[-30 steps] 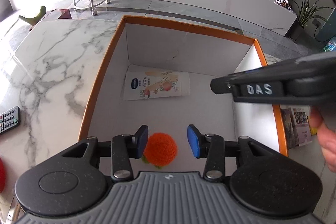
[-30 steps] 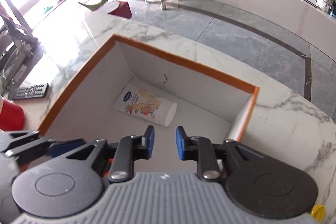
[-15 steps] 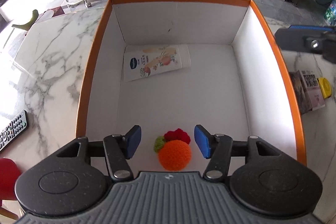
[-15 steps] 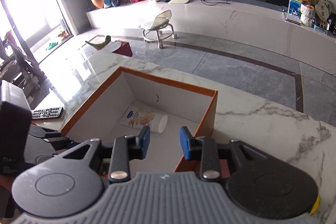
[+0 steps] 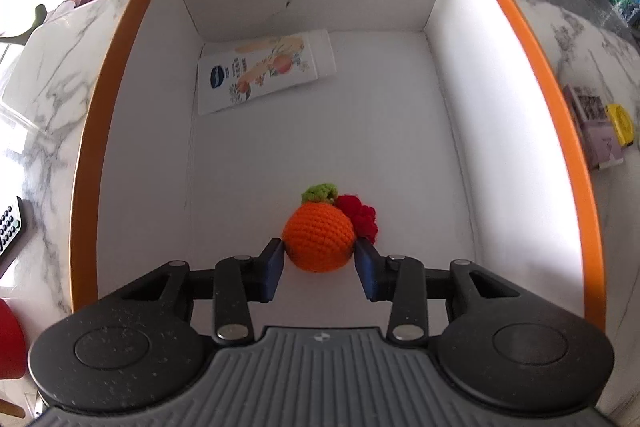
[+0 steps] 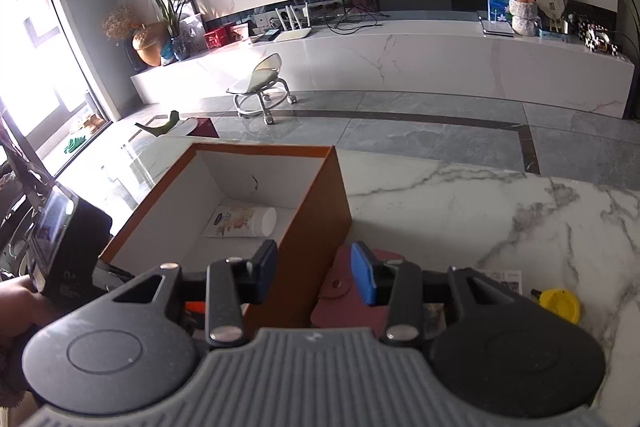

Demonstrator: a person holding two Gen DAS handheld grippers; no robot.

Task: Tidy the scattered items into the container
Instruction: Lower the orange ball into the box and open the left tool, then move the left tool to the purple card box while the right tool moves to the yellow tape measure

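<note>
Crochet orange [image 5: 319,242] sits low in the box [image 5: 516,27], near the wall closest to us, and our left gripper [image 5: 320,267] has its blue pads pressed against both flanks of it, clamped tight on the ball. We see its green leaf on top and a red crochet bit [image 5: 362,217] tucked against its far right side. Deeper in the box, by the far left corner, a white lotion tube [image 5: 264,69] lies flat on the white floor.

Over to our right gripper [image 6: 314,277]: its jaws have just been opening and stand apart, nothing between the pads. We hold it above the box's right outer wall, the left pad over the interior and the right pad [image 6: 364,279] outside, over a pink pouch [image 6: 344,291] that lies against that wall on the marble table [image 6: 480,203]. A yellow cap-like object [image 6: 560,305] rests further right of the box. Left of the box, a remote [image 5: 10,227] lies on the marble, and our hand [image 6: 20,303] shows gripping the left tool
</note>
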